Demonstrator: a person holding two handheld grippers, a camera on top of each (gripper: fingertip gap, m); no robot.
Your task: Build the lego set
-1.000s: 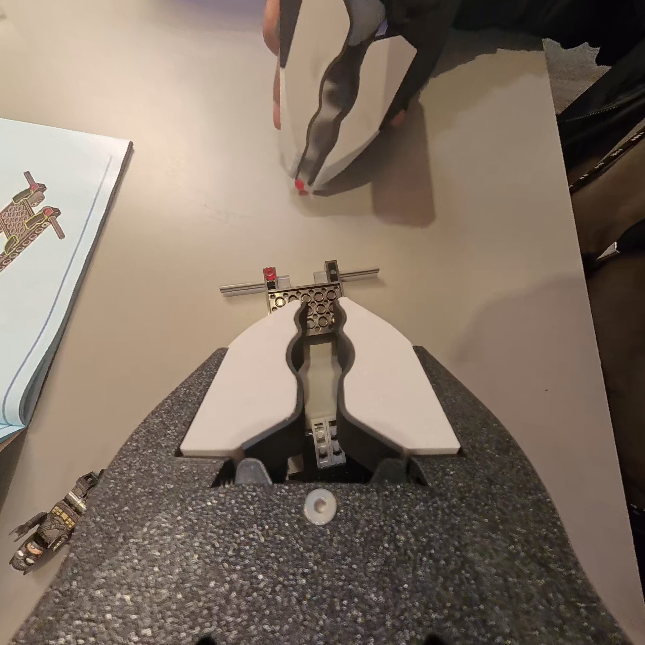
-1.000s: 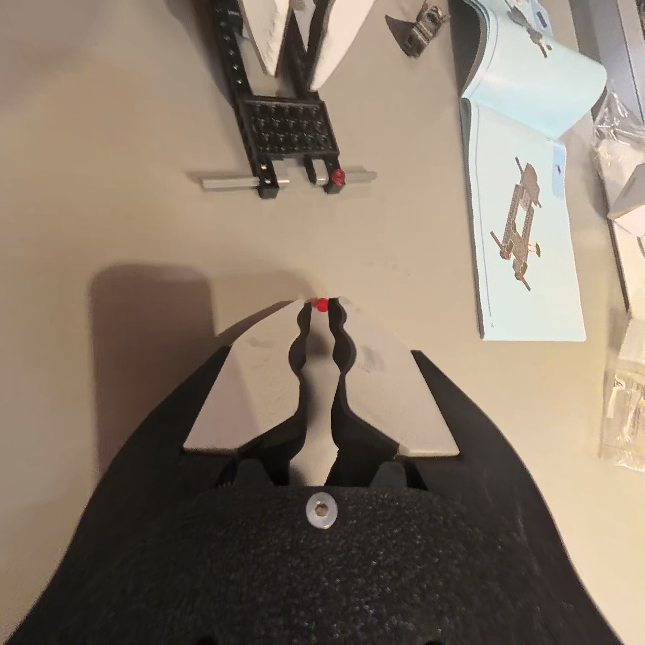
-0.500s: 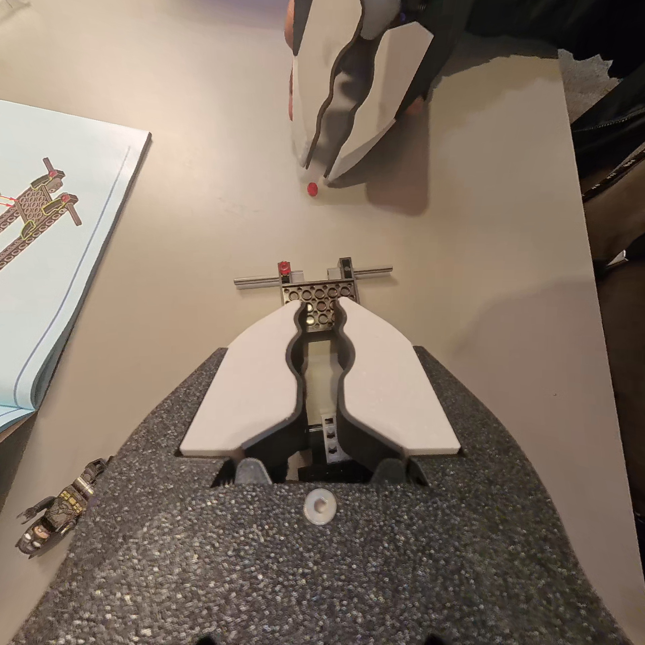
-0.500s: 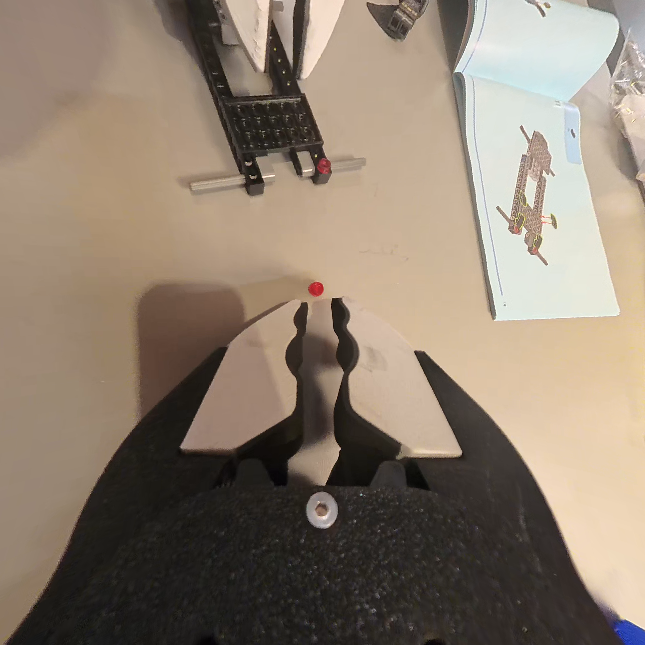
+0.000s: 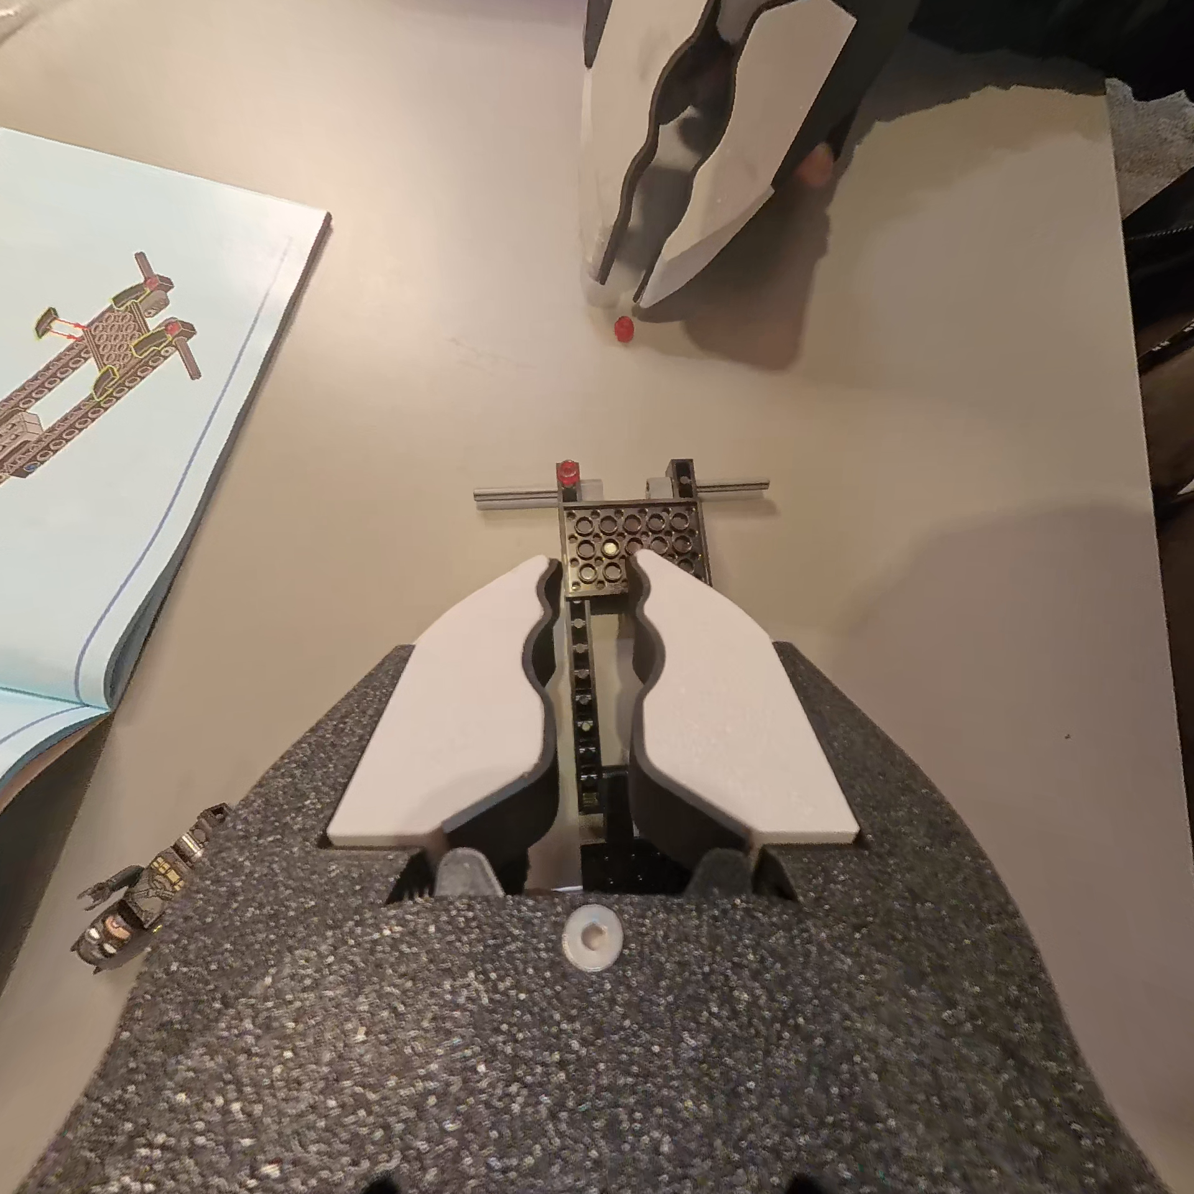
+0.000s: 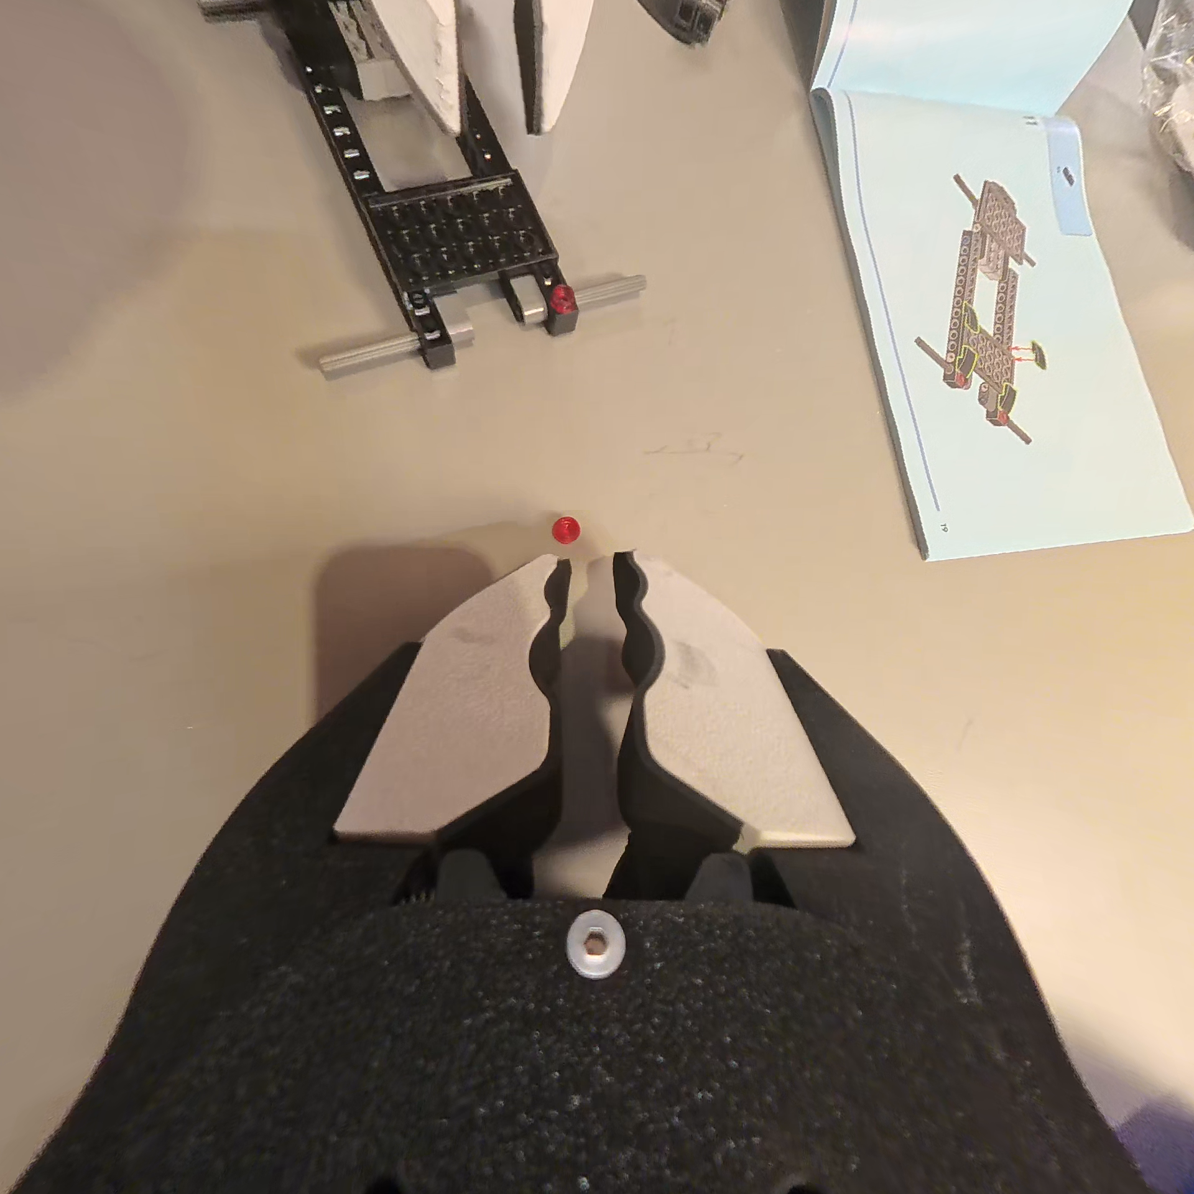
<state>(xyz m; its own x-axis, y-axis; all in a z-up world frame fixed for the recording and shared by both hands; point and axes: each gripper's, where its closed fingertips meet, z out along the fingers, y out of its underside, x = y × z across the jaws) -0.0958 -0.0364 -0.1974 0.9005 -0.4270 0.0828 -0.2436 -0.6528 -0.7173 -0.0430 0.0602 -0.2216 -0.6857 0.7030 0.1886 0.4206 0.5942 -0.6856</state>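
Just ahead of the right gripper (image 6: 591, 555), a loose red stud (image 6: 566, 530) lies on the worktop (image 6: 194, 452). It sits off the tip of this gripper's own left finger rather than on the centreline, close to the tip but not touching it. The right fingers stand apart with nothing between them; bare worktop shows through the gap. The stud is round and has no long axis. The right gripper is by far the nearer to it.

The left gripper (image 5: 591, 562) is lowered over a black frame (image 5: 630, 536), well apart from the loose stud. Its fingers stand apart and straddle one long beam of the frame. Worktop shows between that beam and the right finger, so the beam is not clamped. The frame's long axis runs along the left fingers. A grey axle (image 5: 517, 497) crosses its far end, where a second red stud (image 5: 568, 470) is already seated.

View differences:
- The left wrist view shows the right fingers (image 5: 698, 245) angled steeply down at the worktop, with the loose stud at their tips. It also shows a small figure (image 5: 139, 904) beside the left gripper.
- The right wrist view shows the sideways offset of the stud, and the left fingers from the front.
- An open booklet (image 6: 969, 323) lies to one side in both views.
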